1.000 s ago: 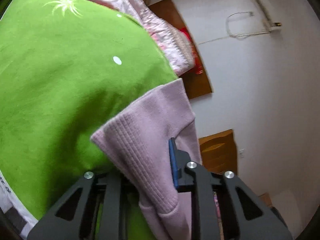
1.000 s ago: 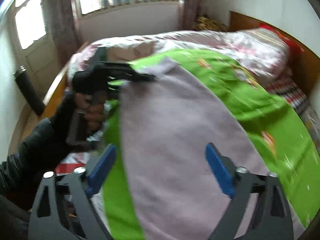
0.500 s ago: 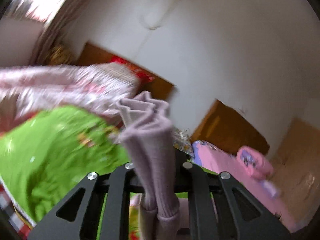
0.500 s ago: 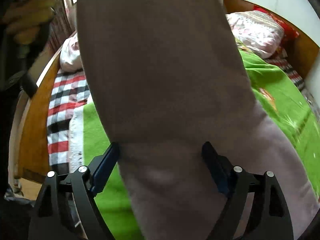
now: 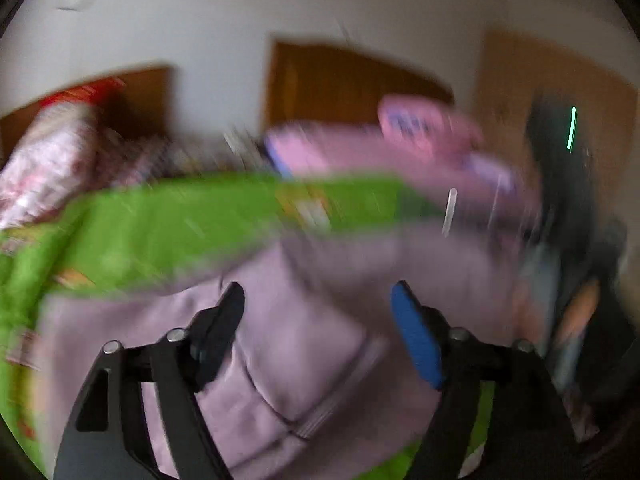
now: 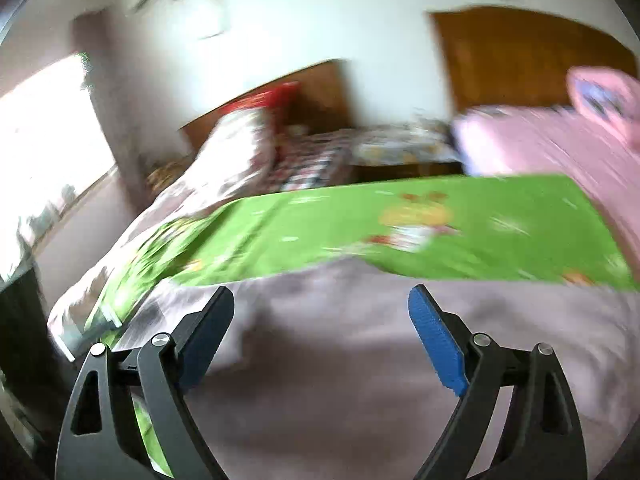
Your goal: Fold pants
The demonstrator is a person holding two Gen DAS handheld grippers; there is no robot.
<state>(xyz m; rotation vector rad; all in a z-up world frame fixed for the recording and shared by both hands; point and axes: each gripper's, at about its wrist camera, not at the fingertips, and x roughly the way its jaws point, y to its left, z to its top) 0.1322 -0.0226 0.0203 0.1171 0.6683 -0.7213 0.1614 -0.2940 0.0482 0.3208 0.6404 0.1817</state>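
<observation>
Left gripper (image 5: 318, 320) opening, pads clear of the pants (image 5: 288, 344), which lie on the green sheet (image 5: 180, 220) below. Right gripper (image 6: 322, 320) opening wide too, empty above the cloth. A fold looks just laid; next, regrip an edge squarely.

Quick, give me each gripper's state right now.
Left gripper: jaws opening, nothing pinched; the lilac pants lie below them.
Right gripper: jaws opening wide, holding nothing, over the pants.
</observation>
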